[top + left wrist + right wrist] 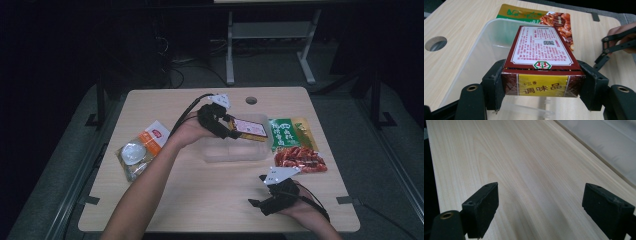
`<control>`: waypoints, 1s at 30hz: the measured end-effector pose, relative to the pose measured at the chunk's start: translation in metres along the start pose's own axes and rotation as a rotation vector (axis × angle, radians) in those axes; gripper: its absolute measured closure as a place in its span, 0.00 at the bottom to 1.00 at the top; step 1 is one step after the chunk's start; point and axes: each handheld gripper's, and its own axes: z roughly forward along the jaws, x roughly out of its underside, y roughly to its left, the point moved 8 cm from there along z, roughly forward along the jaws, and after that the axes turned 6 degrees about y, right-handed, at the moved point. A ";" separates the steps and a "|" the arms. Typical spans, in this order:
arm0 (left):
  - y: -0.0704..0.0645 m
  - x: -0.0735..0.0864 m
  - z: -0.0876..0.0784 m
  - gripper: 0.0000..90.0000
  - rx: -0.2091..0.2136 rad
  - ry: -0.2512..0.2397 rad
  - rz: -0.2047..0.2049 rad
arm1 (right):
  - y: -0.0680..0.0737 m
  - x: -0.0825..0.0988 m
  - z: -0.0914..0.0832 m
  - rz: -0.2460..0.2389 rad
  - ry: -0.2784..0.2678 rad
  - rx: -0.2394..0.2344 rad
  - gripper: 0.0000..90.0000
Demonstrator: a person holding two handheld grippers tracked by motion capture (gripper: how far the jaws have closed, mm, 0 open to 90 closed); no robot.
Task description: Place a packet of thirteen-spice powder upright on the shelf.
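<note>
My left tongs (pixel 541 87) clamp the seasoning box (pixel 541 57) over the clear tub (pixel 491 32); right tongs (pixel 546 207) apart above the surface (pixel 524 157).

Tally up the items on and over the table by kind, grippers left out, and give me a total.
Boxes: 1, the dark red seasoning box, clamped in the left gripper over the bin.
Clear plastic bins: 1, the clear bin.
Food pouches: 2, the green and gold pouch right of the bin and the orange and white pouch left of it.
Total: 4
</note>
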 end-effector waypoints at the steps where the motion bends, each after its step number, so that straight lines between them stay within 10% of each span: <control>1: 0.001 0.000 0.002 0.35 -0.001 0.003 -0.002 | 0.000 0.000 0.000 0.000 -0.001 0.000 0.15; 30: 0.013 -0.009 0.025 0.35 -0.016 0.026 -0.018 | -0.002 0.001 -0.001 -0.001 -0.007 -0.002 0.15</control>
